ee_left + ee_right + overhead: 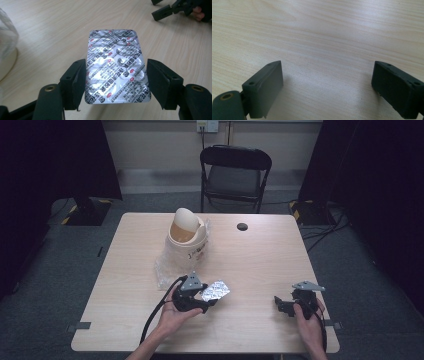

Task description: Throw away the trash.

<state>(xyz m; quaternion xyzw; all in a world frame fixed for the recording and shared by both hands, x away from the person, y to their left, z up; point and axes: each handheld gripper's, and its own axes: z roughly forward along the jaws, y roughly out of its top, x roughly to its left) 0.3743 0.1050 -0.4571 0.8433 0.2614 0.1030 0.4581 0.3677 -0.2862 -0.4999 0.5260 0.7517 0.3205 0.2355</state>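
Observation:
A silver foil blister pack (115,67) with red and black print stands between the jaws of my left gripper (115,80), which is shut on its two long edges. From above, the blister pack (215,291) sticks out to the right of the left gripper (210,299), at the table's front middle. My right gripper (281,305) rests near the front right of the table, and its jaws stand wide apart over bare wood. In its own view the right gripper (327,85) holds nothing. The right gripper (172,10) also appears at the top right of the left gripper view.
A small beige bin (186,237) with a tilted swing lid stands mid-table on a crumpled clear plastic bag (167,270). A black cable hole (242,226) lies toward the far edge of the table (270,265). Behind the table stands a black folding chair (235,175).

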